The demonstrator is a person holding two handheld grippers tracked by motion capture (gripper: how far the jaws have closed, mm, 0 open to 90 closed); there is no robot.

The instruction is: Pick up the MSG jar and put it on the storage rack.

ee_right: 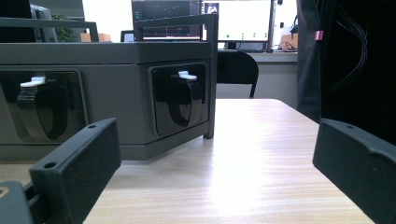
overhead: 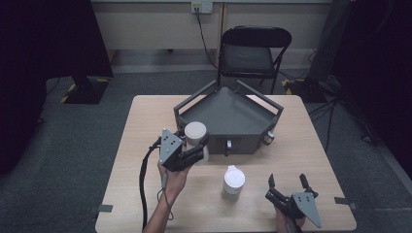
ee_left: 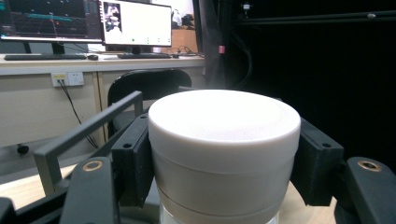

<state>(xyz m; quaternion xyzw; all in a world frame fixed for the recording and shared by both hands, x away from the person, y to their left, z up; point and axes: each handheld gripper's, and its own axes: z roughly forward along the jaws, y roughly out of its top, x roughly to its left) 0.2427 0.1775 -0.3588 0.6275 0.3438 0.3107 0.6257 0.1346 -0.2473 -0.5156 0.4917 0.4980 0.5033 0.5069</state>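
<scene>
My left gripper [overhead: 197, 145] is shut on a white-lidded jar [overhead: 196, 136], held above the table just in front of the dark grey tray's [overhead: 228, 114] near left wall. In the left gripper view the jar [ee_left: 224, 149] sits between both black pads [ee_left: 135, 158], which press on its lid and upper body. A second white-lidded jar [overhead: 233, 183] stands upright on the wooden table [overhead: 145, 145] nearer the front. My right gripper [overhead: 287, 185] rests at the front right of the table, open, with nothing between its jaws. The right gripper view looks at the tray's side wall [ee_right: 116, 93].
The tray has raised rails and small latches on its front faces [ee_right: 182, 100]. A black folding chair [overhead: 252, 53] stands behind the table. Bare tabletop [ee_right: 261, 158] lies to the tray's right. Monitors [ee_left: 135, 23] and a desk sit beyond.
</scene>
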